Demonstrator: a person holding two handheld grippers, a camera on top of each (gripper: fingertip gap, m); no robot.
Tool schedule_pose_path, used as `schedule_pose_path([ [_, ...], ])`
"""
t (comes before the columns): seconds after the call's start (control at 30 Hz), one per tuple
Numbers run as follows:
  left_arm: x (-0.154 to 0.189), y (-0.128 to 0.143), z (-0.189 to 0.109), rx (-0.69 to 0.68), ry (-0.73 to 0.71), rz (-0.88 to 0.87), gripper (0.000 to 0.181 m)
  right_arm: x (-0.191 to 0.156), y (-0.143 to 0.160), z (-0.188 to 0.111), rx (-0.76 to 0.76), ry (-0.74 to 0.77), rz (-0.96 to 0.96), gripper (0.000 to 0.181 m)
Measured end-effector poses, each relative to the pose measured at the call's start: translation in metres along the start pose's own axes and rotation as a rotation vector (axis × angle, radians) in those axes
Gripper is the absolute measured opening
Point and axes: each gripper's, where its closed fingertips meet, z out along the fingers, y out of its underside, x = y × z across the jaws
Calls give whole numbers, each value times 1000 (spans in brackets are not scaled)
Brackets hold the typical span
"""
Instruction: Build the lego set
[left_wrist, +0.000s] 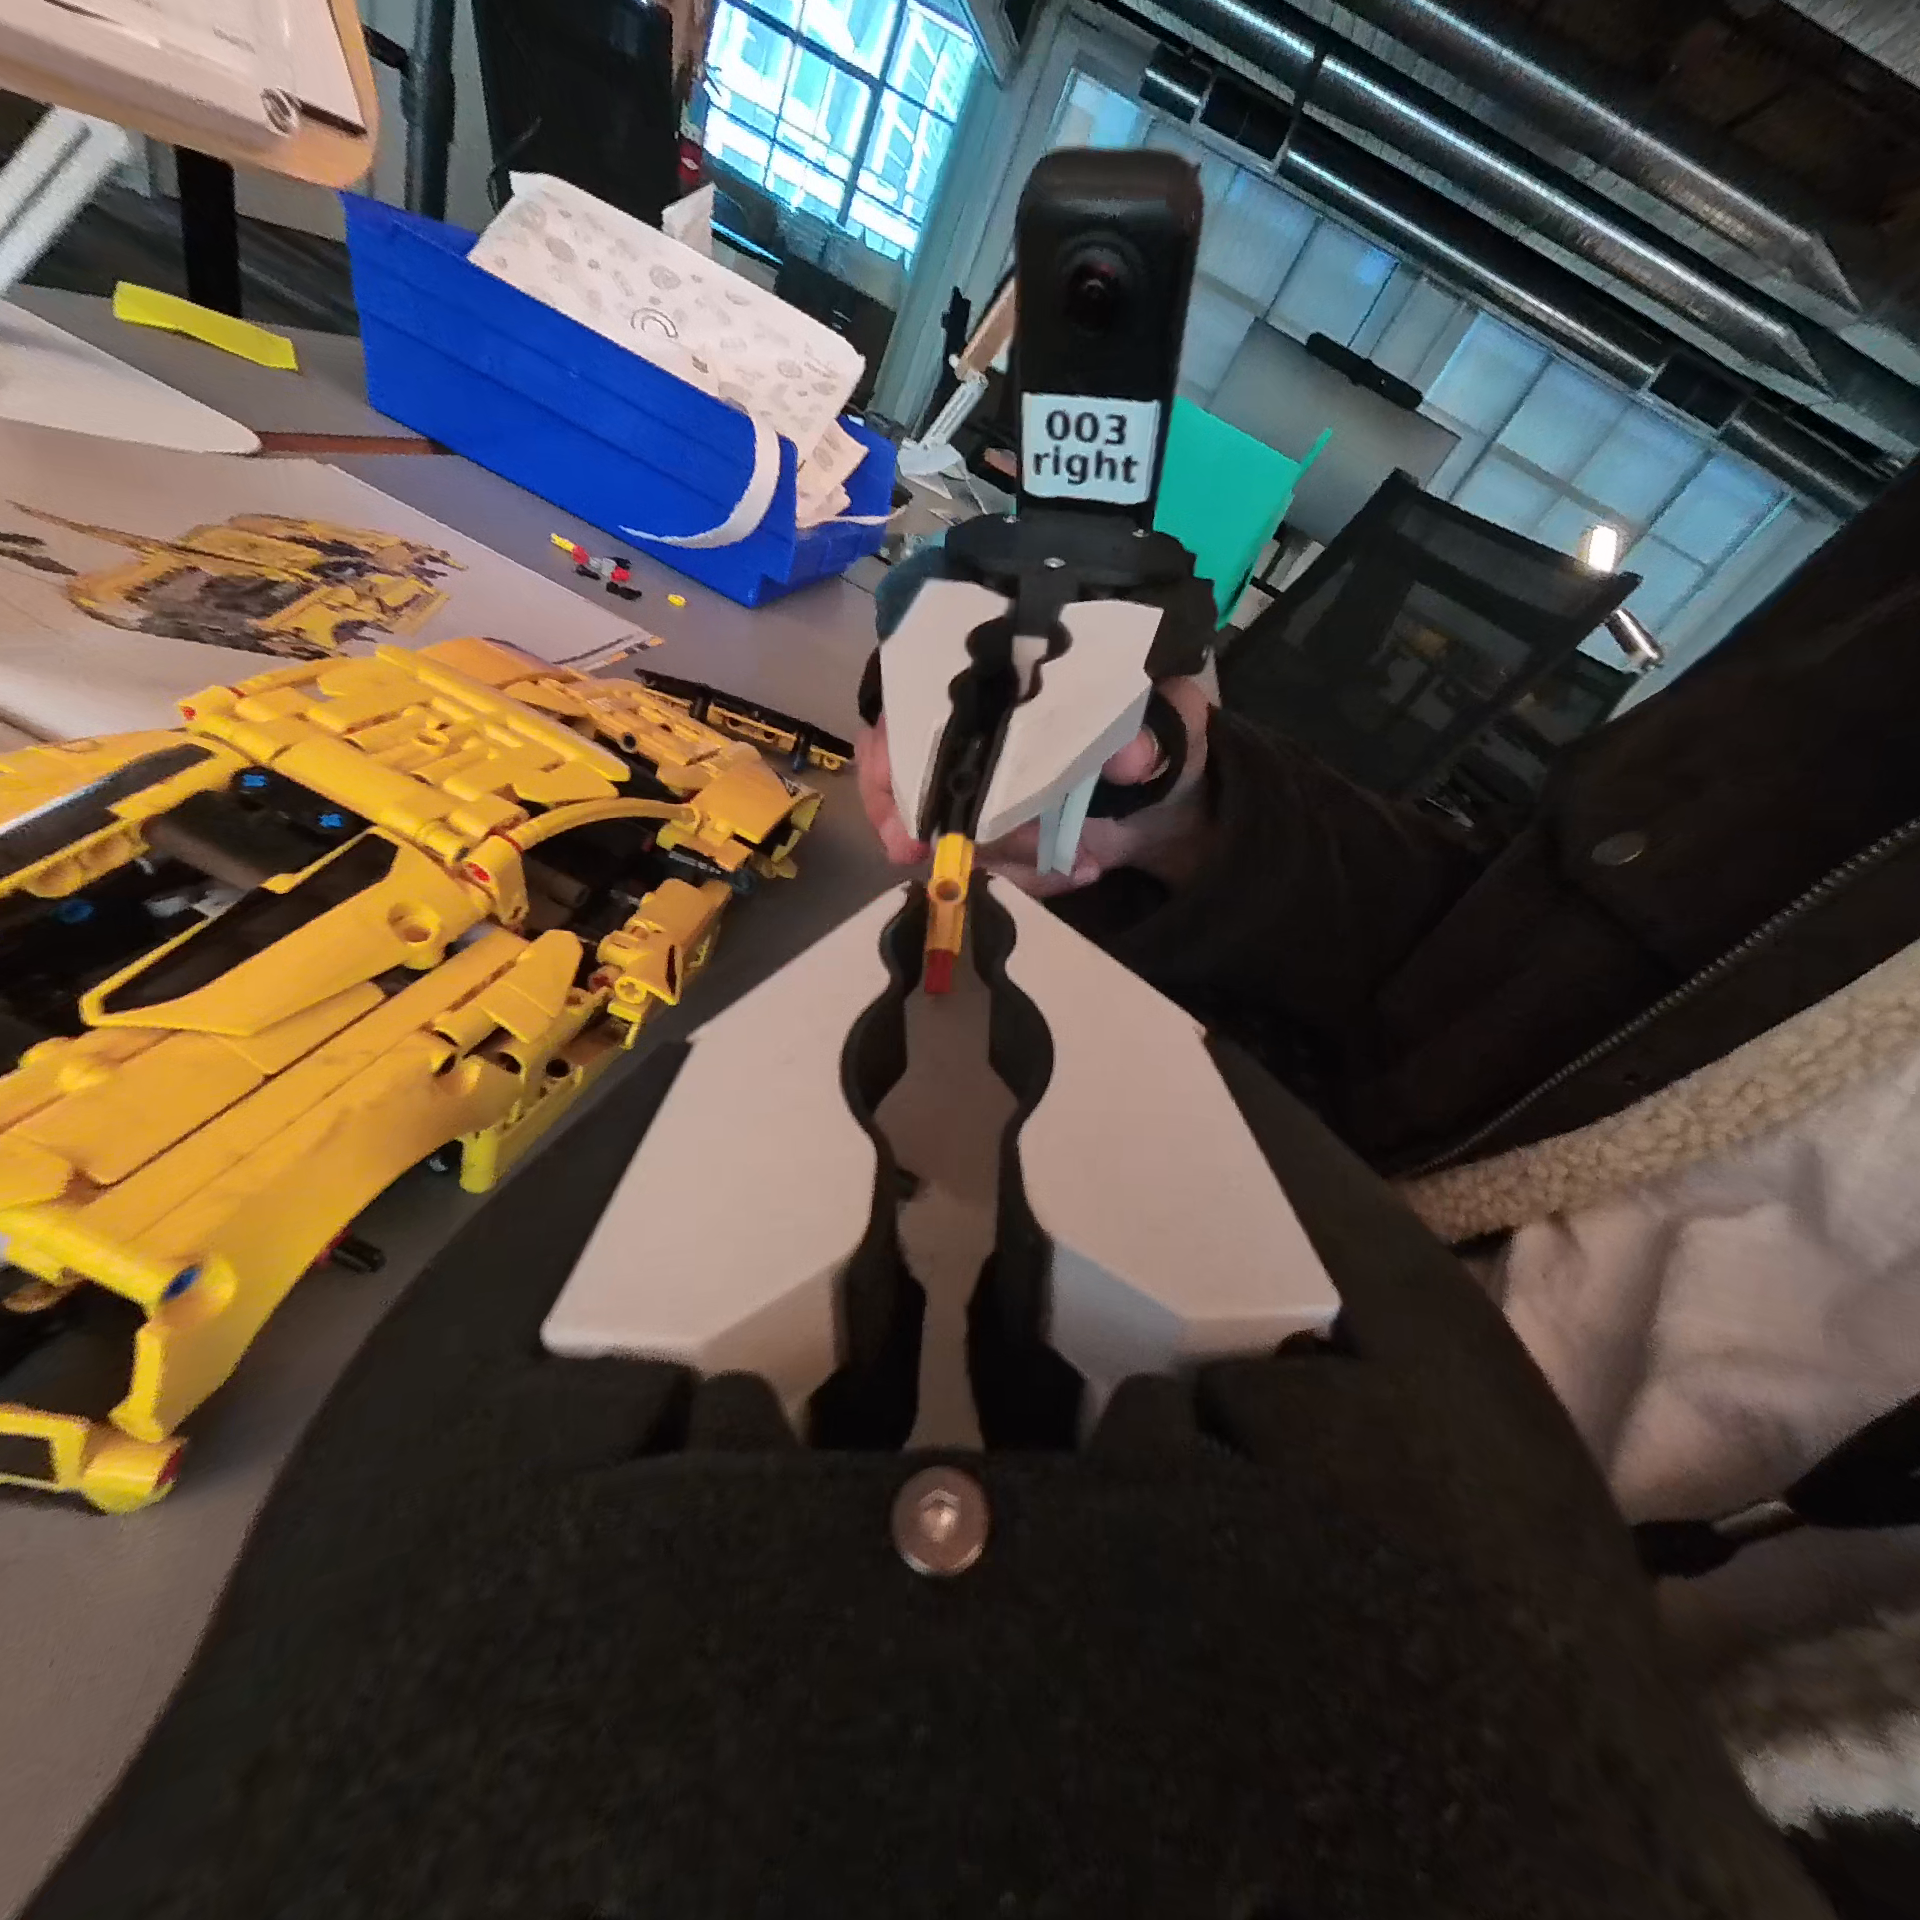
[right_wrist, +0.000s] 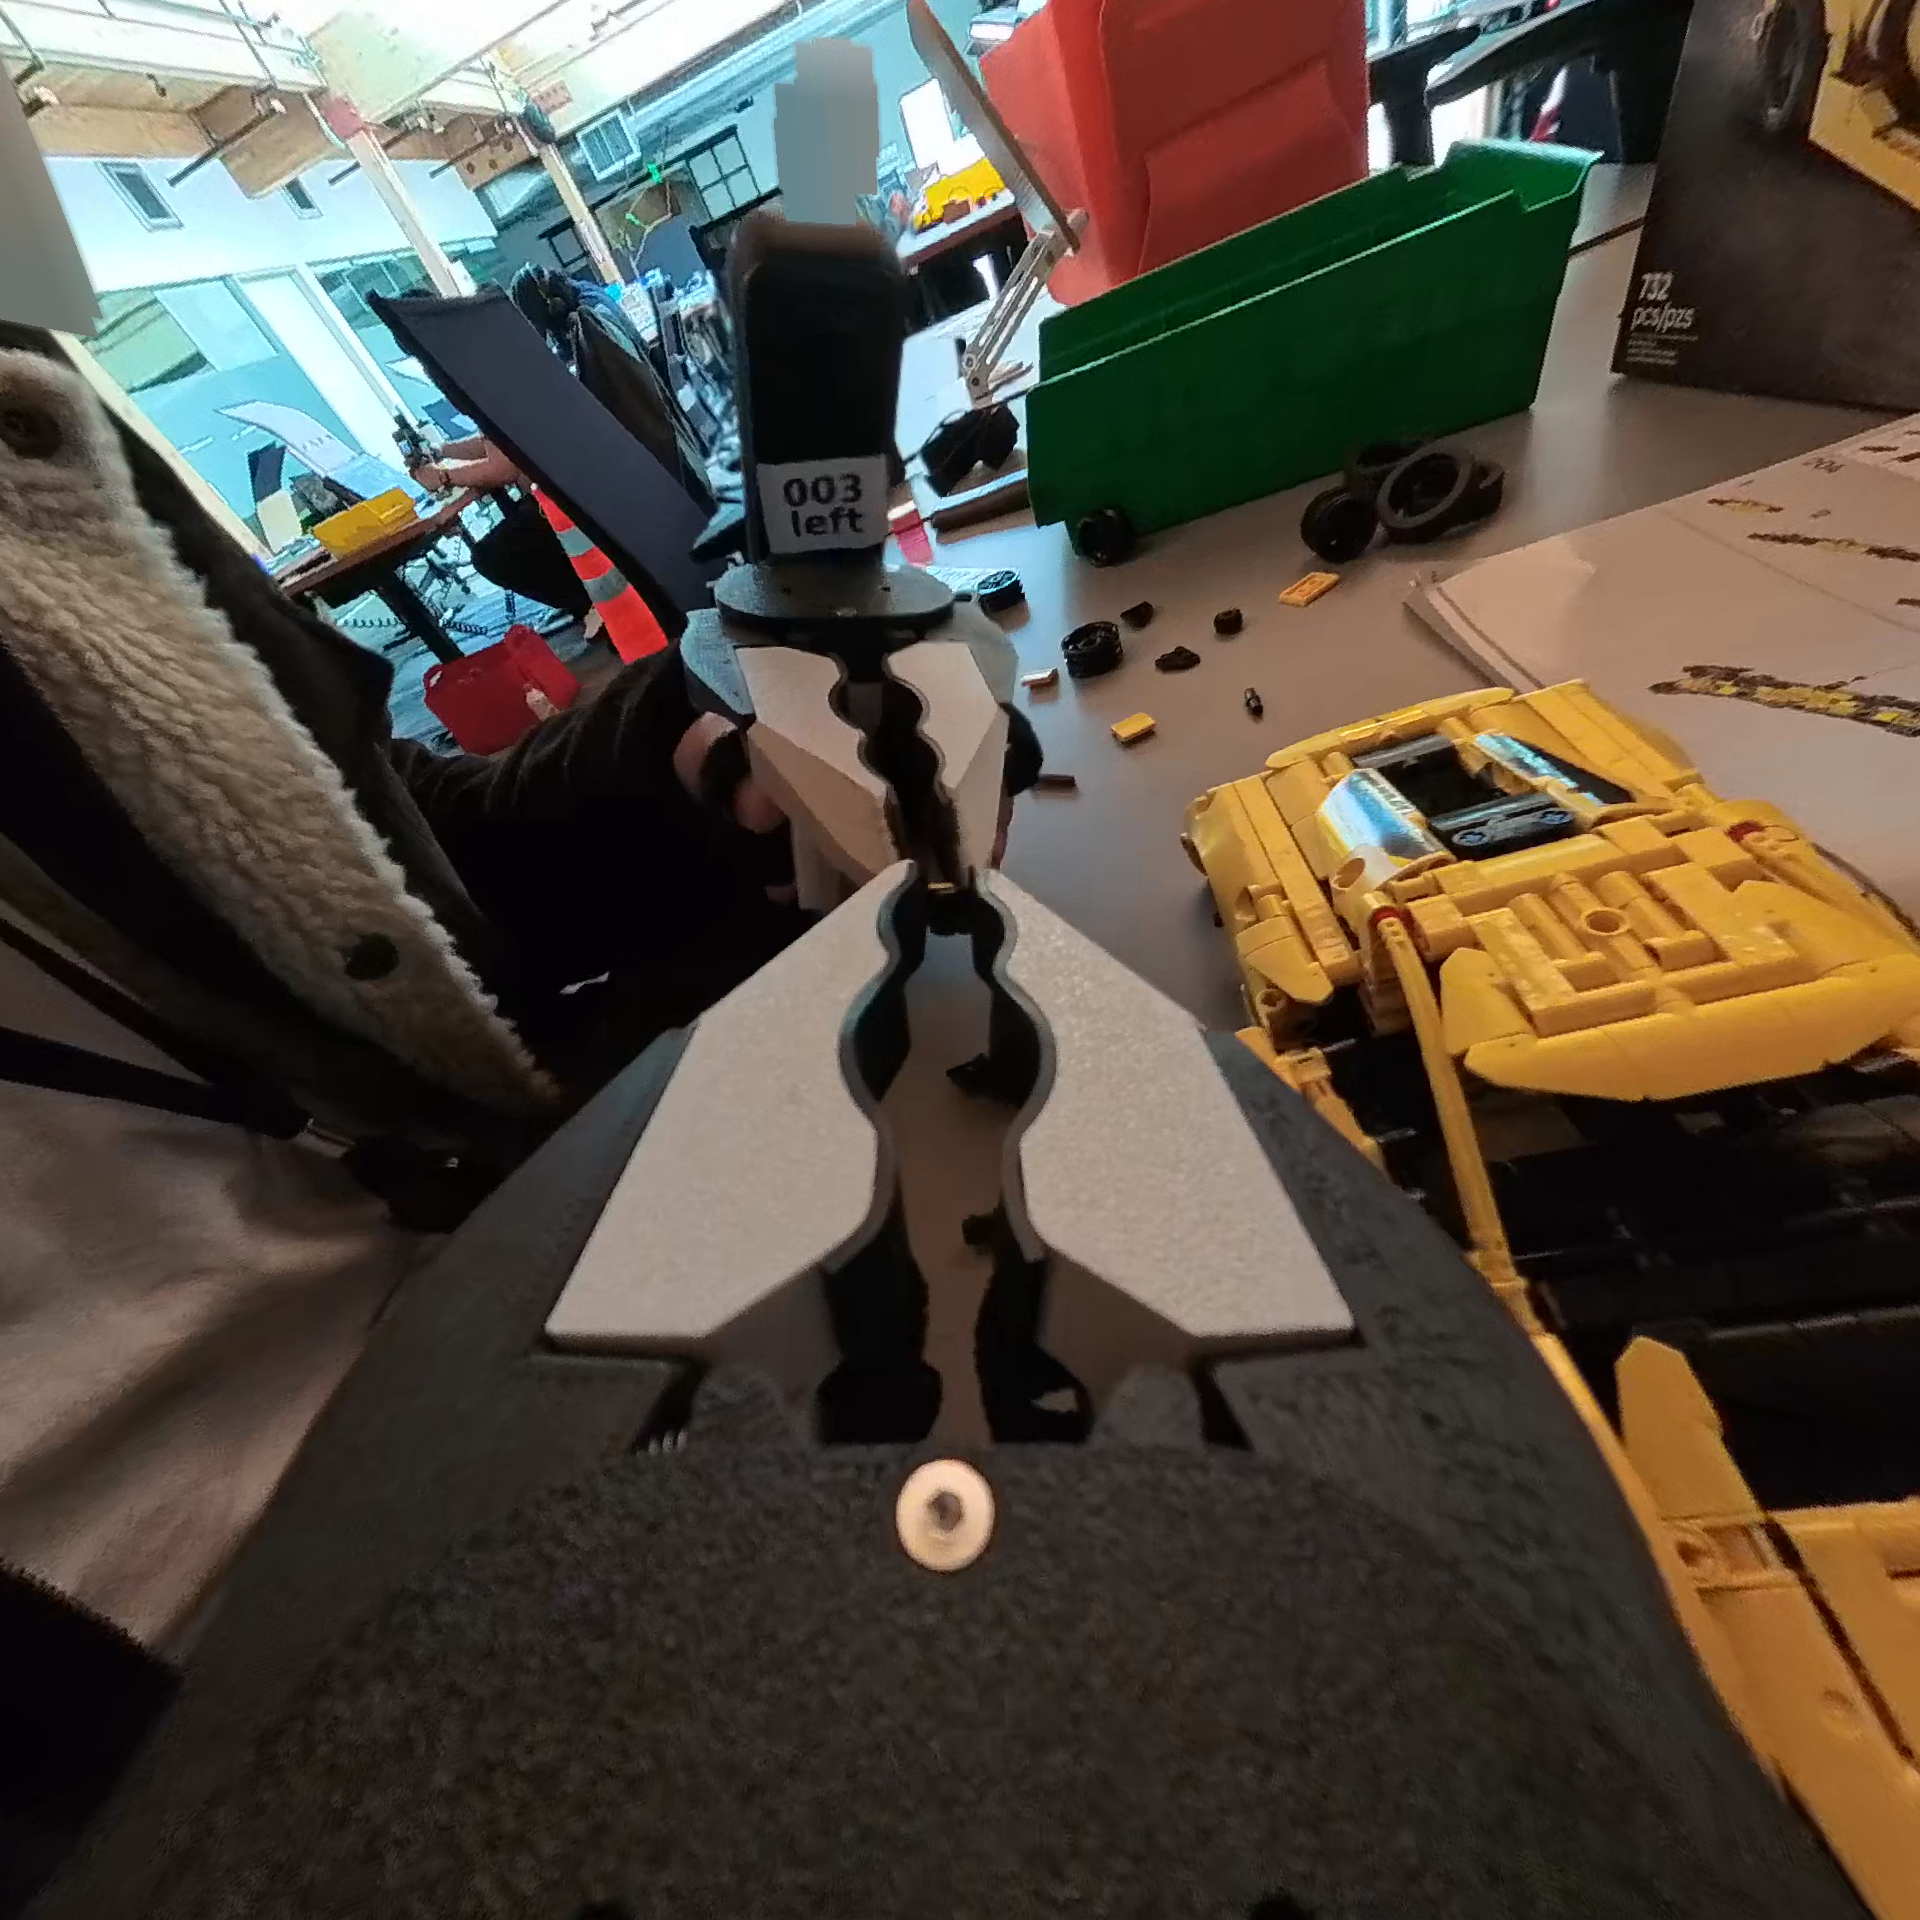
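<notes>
Two grippers, left gripper (left_wrist: 940, 904) and right gripper (right_wrist: 940, 899), meet mid-air clamped on a small yellow-black piece (left_wrist: 948, 883); yellow car (left_wrist: 343, 935) mostly built mid-table, wheels (right_wrist: 1403, 499) by far edge left to fit

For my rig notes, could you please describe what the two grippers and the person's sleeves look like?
Both the left gripper and the right gripper have pale wedge-shaped fingers with wavy black pads on a black textured body, topped by a black camera with a white label. The sleeves are dark.
</notes>
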Motion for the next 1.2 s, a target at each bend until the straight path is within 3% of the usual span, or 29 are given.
schedule_pose_path([
  [0.2, -2, -11, -6, 67, 20, -52, 8, 7, -16, -13, 100, 2, 66, 8],
  [0.47, -2, -9, -5, 57, 4, -21, 7, 8, -22, -16, 144, 0, 87, 7],
  [1.2, -3, -15, -6, 99, -20, 27, 7, 7, -22, -13, 142, 8, 70, 8],
])
